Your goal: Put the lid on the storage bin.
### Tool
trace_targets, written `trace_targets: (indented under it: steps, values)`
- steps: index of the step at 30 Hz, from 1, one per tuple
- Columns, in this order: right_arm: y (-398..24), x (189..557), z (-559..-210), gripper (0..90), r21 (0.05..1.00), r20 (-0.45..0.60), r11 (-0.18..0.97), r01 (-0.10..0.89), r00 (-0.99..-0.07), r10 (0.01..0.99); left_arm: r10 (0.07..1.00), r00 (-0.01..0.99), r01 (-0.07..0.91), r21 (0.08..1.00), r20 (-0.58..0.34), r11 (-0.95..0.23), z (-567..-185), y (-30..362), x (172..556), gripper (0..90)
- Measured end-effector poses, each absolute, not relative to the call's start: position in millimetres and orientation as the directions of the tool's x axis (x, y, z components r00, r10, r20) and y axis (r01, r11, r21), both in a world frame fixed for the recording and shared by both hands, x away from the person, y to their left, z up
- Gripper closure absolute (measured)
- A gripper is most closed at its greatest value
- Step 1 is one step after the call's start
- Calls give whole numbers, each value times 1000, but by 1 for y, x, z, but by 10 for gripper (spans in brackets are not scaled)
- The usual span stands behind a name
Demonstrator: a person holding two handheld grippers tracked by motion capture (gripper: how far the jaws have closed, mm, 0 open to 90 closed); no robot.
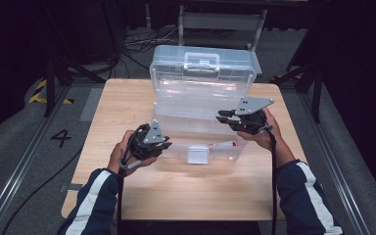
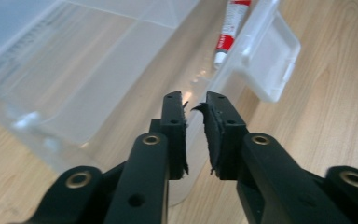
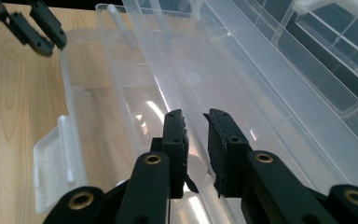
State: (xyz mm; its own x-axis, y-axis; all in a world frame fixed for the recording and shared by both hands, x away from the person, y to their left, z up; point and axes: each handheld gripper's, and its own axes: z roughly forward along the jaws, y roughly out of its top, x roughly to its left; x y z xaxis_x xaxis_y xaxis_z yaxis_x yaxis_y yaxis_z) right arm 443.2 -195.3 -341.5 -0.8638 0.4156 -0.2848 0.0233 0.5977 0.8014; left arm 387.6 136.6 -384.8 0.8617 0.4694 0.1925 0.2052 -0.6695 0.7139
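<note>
A clear plastic box (image 1: 200, 98) stands open on the wooden table (image 1: 186, 191), its lid upright at the back. A red and white tube (image 1: 227, 144) (image 2: 228, 28) lies inside the base. My left gripper (image 1: 168, 144) (image 2: 196, 107) is at the base's front left, its jaws nearly together with the thin front wall (image 2: 242, 70) running between the pads. My right gripper (image 1: 220, 117) (image 3: 195, 119) reaches in from the right, at the line where lid and base meet. Its jaws are nearly together on a clear rim there. The left gripper (image 3: 42, 28) also appears far off in the right gripper view.
The box's white front latch (image 1: 197, 154) (image 2: 272, 60) (image 3: 58, 158) hangs open toward the person. A carry handle (image 1: 201, 61) sits on top of the lid. Bare wood lies in front of the box. Dark floor, cables and frame legs surround the table.
</note>
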Motion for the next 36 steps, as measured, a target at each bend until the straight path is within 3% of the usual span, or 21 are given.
trace_targets:
  steps: [8,24,36]
  values:
    - [-195,442,-342,777,798,-286,603,24,-865,413,540,825,239,762,167,-602,-378,163,393,893]
    - [-194,439,-344,777,793,-286,609,23,-868,406,624,773,218,877,113,-428,-354,189,410,900]
    - [-194,436,-347,777,786,-278,617,27,-877,392,663,739,203,899,120,-388,-327,174,440,900]
